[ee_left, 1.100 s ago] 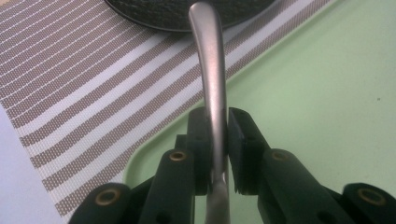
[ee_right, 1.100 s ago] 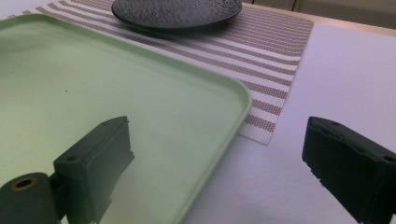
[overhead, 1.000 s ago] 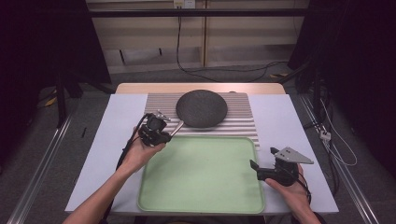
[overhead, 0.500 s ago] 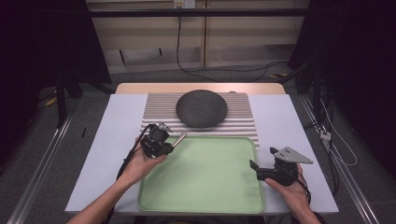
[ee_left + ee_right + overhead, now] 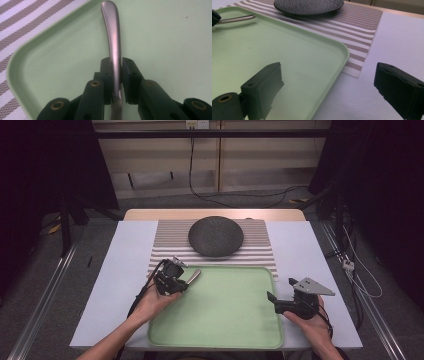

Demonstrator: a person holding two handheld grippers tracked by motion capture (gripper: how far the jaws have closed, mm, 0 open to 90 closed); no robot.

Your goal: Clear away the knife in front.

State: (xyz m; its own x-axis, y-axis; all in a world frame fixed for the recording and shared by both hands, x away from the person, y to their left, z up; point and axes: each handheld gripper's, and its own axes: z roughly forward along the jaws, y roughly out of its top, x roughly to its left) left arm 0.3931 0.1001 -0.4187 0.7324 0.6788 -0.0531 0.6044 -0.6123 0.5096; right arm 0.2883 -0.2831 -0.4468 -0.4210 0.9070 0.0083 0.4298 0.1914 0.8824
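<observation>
the left gripper [image 5: 116, 75] is clamped on a metal utensil handle [image 5: 113, 42], its two black jaws pressing the shaft from both sides. in the high view this gripper [image 5: 170, 279] sits over the far left corner of the green tray [image 5: 225, 320], with the handle [image 5: 193, 276] sticking out above the tray's surface. the right gripper [image 5: 280, 304] rests at the tray's right edge, jaws wide apart with nothing between them. beyond the tray lies a striped placemat [image 5: 260, 247] carrying a dark round plate [image 5: 216, 236], all on the white table [image 5: 120, 265].
</observation>
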